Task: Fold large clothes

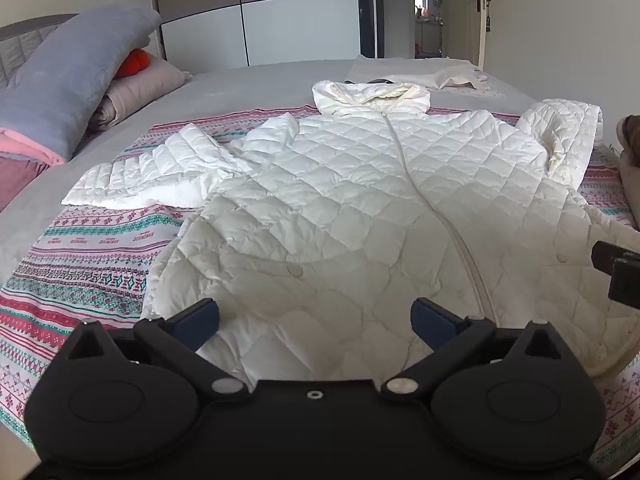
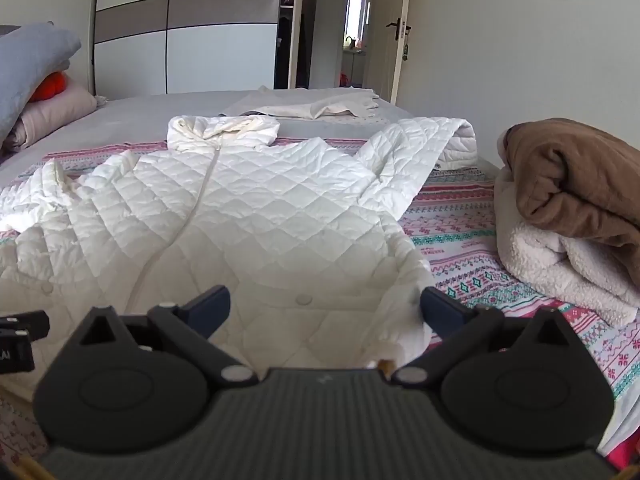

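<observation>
Both tongs are standing wide and holding nothing: the left gripper (image 1: pixel 315 318) is hovering over the lower front panel of the white diamond-quilted hooded coat (image 1: pixel 360 200), the right gripper (image 2: pixel 325 307) is hanging over the coat's hem corner on the other side, its outer finger just beside the edge where the coat meets the pink-and-teal patterned bedspread (image 2: pixel 480 240). The coat is lying face up and zipped in the middle of the bed, hood (image 1: pixel 370 98) pointing away toward the grey-and-white sliding wardrobe (image 1: pixel 260 12), left sleeve (image 1: pixel 148 172) spreading flat outward, right sleeve (image 2: pixel 424 140) angling up and doubling over at the cuff. By my reading folding is only just beginning — nothing is tucked in yet. To do this step well: pinch through the full padded thickness at the hem or side seams, not just the top shell, since slippery quilting is likely to be sliding out of a shallow bite; keep both hands level so the fold line is running straight along the zip; bring sleeves across the chest first so they are not bulging later. Fabric is looking puffy and lightly creased near the snap buttons, glossy under the window light. A folded brown fleece-lined blanket (image 2: pixel 572 208) is sitting near the right side — worth keeping clear of it during the swing.
</observation>
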The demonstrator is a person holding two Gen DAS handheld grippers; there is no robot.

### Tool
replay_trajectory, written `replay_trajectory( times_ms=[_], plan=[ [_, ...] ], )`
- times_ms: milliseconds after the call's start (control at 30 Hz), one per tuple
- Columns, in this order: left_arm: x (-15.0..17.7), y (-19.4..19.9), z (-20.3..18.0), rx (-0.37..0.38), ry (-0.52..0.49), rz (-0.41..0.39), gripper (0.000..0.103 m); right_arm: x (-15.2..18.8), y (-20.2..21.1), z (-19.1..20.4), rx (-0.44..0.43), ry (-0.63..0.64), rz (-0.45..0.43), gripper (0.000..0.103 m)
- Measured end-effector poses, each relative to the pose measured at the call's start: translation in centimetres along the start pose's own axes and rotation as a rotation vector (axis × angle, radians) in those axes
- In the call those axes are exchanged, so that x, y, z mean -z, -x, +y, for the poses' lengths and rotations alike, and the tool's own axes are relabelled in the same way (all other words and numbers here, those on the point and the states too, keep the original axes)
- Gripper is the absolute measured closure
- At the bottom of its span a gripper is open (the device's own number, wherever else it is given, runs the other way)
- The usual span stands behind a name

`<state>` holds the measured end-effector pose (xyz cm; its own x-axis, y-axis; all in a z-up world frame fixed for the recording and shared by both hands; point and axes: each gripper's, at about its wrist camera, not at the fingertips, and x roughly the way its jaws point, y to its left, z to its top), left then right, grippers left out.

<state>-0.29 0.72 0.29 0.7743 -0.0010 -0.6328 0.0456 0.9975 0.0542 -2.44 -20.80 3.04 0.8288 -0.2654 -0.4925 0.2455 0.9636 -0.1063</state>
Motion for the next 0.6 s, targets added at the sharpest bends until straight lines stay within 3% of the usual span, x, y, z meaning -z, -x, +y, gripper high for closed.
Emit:
replay_trajectory(
  times_ms=[600],
  plan=[
    [0.24,-0.55,-0.08,-0.007,-0.012,0.007,0.0,0.15,0.37,0.58,-0.037,0.017,-0.004,0.0]
  ],
)
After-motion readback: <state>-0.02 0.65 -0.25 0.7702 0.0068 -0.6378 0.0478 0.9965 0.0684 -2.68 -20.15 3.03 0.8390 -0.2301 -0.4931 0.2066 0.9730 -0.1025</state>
